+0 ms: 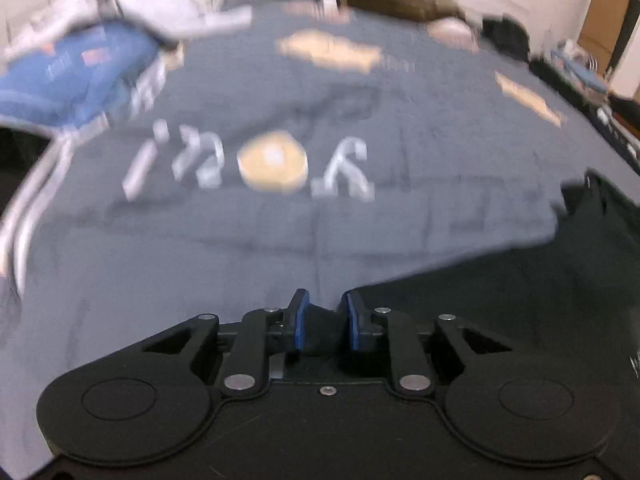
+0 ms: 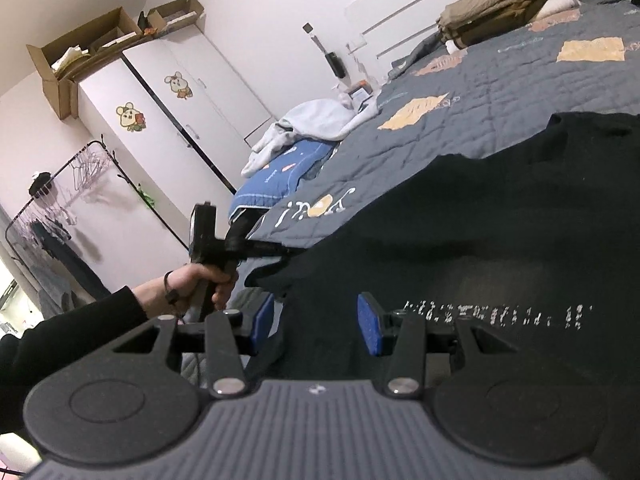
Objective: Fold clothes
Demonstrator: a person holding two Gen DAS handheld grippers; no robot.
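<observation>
On bed, left view: grey quilt [image 1: 280,240] covers all, blurry. Black shirt [image 1: 520,300] at near right edge. Left gripper [image 1: 323,326] clenched on shirt edge.

Right view: white wardrobe [image 2: 180,112], boxes [image 2: 80,52] on top, clothes rack [image 2: 60,208]. Right gripper [image 2: 316,326] half apart, shirt between, grasp unclear.
</observation>
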